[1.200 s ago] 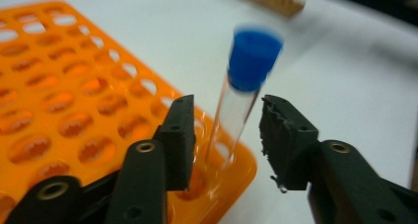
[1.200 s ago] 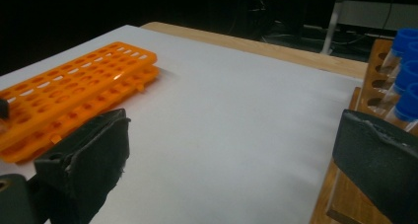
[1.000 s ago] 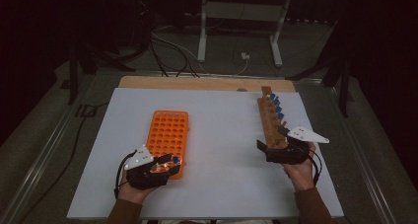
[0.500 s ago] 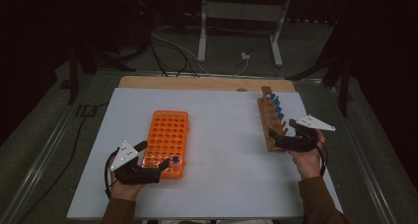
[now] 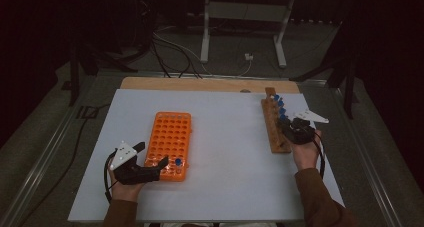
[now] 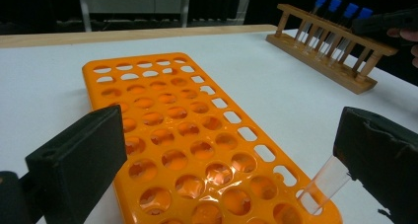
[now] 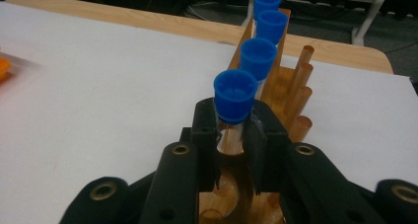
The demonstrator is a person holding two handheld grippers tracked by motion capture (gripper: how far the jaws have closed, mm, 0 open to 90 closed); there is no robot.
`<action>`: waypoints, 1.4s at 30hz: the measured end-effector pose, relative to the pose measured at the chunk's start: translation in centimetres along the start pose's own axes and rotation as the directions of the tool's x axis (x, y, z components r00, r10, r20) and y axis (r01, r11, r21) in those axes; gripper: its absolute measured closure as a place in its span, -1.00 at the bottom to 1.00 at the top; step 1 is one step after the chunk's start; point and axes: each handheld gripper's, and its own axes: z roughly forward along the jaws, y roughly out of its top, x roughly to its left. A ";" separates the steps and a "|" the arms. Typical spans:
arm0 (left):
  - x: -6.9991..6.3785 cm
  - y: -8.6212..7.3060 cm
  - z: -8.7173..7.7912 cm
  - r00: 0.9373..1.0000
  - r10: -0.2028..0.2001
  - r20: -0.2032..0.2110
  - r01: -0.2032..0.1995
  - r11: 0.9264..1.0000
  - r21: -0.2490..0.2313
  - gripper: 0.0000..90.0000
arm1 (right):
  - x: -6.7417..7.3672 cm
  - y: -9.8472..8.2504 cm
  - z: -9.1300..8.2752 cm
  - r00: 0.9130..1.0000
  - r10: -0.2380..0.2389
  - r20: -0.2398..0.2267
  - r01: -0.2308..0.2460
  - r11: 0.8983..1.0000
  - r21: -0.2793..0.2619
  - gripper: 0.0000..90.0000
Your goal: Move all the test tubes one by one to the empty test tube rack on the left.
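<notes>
Here the right claw [image 7: 230,135] grips a blue-capped tube [image 7: 235,96]; the left claw [image 6: 222,160] gapes.

Orange rack [image 5: 169,144] full of round holes, lying on a white table [image 5: 225,137]. Brown wooden rack [image 5: 274,127] with light wooden pegs. Bright blue caps on see-through tubes [image 7: 235,96], four in a row. One more blue cap [image 5: 178,162] in the orange rack, on a clear tube. Black left gripper [image 5: 150,169] and black right gripper [image 7: 230,135]. Light grey plate on each. Brown sleeves. Dark grey floor, black cables.
</notes>
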 end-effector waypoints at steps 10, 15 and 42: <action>-0.1 -0.1 0.1 1.000 0.003 -0.008 -0.003 1.000 -0.006 -0.99 | 0.1 0.2 0.5 0.999 0.031 0.022 -0.030 0.999 -0.009 0.71; 0.0 -0.2 0.1 1.000 0.015 -0.018 -0.015 1.000 -0.016 -0.99 | -0.1 0.4 0.0 0.999 0.043 0.018 -0.042 0.999 -0.031 0.71; 0.3 0.5 0.5 0.997 0.006 -0.078 -0.010 0.998 -0.059 -0.96 | 2.1 4.6 -4.7 0.998 -0.031 -0.061 0.019 0.982 -0.188 0.71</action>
